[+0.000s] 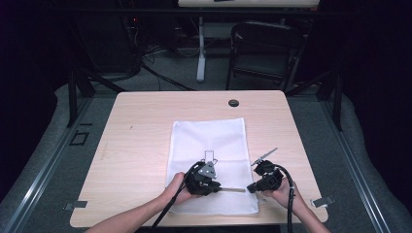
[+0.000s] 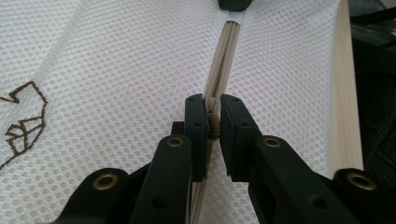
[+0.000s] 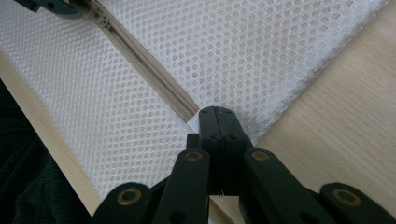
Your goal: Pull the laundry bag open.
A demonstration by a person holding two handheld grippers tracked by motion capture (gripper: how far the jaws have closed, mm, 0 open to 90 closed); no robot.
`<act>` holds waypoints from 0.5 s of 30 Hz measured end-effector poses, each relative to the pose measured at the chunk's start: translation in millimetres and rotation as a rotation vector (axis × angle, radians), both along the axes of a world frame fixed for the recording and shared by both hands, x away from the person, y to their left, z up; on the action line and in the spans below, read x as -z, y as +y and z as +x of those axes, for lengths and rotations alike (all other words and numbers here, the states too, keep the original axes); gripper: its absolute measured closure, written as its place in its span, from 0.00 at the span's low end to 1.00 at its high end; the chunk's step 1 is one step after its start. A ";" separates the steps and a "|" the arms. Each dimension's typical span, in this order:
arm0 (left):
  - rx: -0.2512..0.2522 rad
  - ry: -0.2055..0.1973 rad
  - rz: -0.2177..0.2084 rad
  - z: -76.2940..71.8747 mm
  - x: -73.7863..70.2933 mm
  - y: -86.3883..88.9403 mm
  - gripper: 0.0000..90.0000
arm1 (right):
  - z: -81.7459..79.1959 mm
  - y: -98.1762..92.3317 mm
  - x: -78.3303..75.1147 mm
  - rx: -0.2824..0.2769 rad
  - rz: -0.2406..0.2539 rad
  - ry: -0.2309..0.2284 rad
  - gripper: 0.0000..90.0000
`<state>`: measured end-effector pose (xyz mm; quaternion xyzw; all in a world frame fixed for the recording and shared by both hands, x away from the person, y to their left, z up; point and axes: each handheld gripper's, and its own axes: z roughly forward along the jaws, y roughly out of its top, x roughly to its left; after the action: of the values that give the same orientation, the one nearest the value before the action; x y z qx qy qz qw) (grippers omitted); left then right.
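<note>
A white mesh bag (image 1: 209, 141) lies flat on the wooden table (image 1: 141, 145), its beige zipper (image 1: 233, 190) running along the near edge. My left gripper (image 1: 218, 189) is shut on the zipper pull (image 2: 214, 127); in the left gripper view the jaws (image 2: 214, 119) pinch it from both sides. The zipper (image 2: 224, 60) stretches away toward the right gripper (image 2: 233, 3). My right gripper (image 1: 248, 188) is shut on the bag's cloth at the end of the zipper (image 3: 149, 70), with its jaws (image 3: 217, 114) pressed together on the mesh near the bag's corner.
A brown printed mark (image 2: 23, 126) sits on the bag left of the zipper. A black grommet (image 1: 233, 103) is set in the far side of the table. A folding chair (image 1: 262, 48) stands beyond it. Metal clips (image 1: 75, 205) (image 1: 321, 201) mark the front corners.
</note>
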<state>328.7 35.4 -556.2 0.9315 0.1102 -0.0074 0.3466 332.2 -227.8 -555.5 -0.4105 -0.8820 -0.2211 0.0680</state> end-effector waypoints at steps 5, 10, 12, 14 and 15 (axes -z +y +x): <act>-0.001 0.001 0.007 0.5 -0.8 3.8 0.92 | 0.0 -0.1 0.1 0.000 0.001 0.000 1.00; -0.006 0.001 0.002 0.0 -0.6 8.1 0.92 | 0.0 0.0 0.1 0.001 0.012 0.005 1.00; -0.004 0.005 -0.001 0.3 -0.4 9.2 0.92 | 0.0 -0.1 0.0 -0.002 0.000 -0.001 1.00; -0.008 -0.005 0.016 -0.3 -1.6 10.3 0.92 | 0.0 0.0 0.0 -0.001 0.000 -0.001 1.00; 0.000 0.002 0.001 0.1 -0.6 11.0 0.92 | 0.0 0.0 0.1 0.000 0.001 0.000 1.00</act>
<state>328.9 46.4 -555.5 0.9316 0.1106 -0.0084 0.3461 332.1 -227.8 -555.6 -0.4104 -0.8819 -0.2217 0.0681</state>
